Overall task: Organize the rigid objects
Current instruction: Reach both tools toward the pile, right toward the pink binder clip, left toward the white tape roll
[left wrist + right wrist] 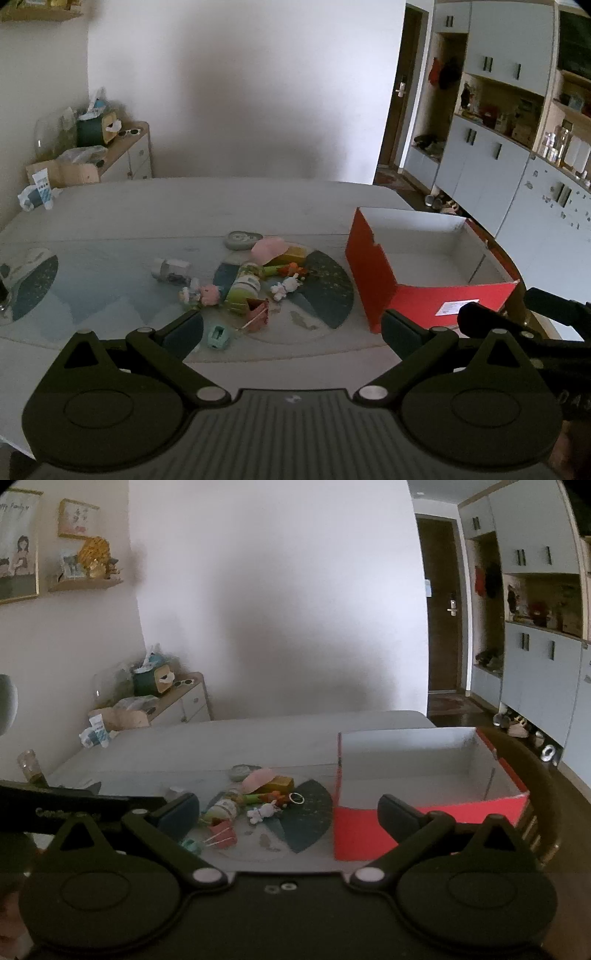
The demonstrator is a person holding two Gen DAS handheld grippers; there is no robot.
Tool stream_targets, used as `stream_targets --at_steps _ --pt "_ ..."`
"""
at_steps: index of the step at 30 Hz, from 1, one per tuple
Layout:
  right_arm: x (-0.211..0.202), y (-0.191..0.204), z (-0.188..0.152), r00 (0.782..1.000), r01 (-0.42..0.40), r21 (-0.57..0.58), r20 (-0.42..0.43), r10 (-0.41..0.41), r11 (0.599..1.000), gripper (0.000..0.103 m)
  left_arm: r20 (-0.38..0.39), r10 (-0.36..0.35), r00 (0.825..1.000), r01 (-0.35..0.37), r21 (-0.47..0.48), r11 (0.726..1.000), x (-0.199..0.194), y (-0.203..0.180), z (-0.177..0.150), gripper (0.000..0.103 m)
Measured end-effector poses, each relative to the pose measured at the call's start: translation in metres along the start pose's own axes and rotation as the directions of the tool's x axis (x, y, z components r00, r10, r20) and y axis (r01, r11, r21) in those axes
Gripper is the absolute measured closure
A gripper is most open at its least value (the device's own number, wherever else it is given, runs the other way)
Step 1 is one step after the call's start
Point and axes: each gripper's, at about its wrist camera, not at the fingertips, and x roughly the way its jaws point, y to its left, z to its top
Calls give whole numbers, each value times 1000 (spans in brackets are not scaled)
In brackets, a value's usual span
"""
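- The left tongs [291, 325] stand spread wide with nothing between the pads, above the near edge of the desk [147, 206] and angled down toward the pile.
- The right tongs [288, 812] are likewise spread wide and empty, hanging over the near side of the desk just before the red box [369, 830].
- In the left wrist view a dark part of the right tool shows at the right edge, in front of the box's near wall.
- A small mint-green piece [218, 334] lies just beyond the left tongs' left pad, nearest to it of all the clutter.
- Just past it sits a reddish-brown clip [258, 312] with pale sticks beside it.
- Further out, a green-and-white bottle [245, 286] lies on its side in the middle of the heap, with a small white figure [286, 288] to its right and a pink figure [208, 293] to its left.
- Behind these lie a pink flat piece [269, 249], a yellow block [295, 253], a grey oval item [242, 239] and a white-grey toy [171, 269] off to the left.
- A metal ring [296, 798] rests on a dark fan-shaped mat [325, 291] beside the heap.
- The red box stands open-topped at the desk's right, white inside and empty, apart from the pile.
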Motion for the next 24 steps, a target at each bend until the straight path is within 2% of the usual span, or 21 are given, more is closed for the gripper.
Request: stream_targets --at_steps 12,16,24 --pt "50 36 15 999 -10 -28 -50 8 1000 0 -16 -14 1000 14 -6 1000 45 46 26 0" --pt "73 45 17 995 -26 -19 -95 24 999 0 -20 2 1000 -2 -9 1000 67 72 32 0" --pt "116 64 16 977 -62 -6 -206 60 998 0 -52 28 998 -25 55 998 113 116 31 0"
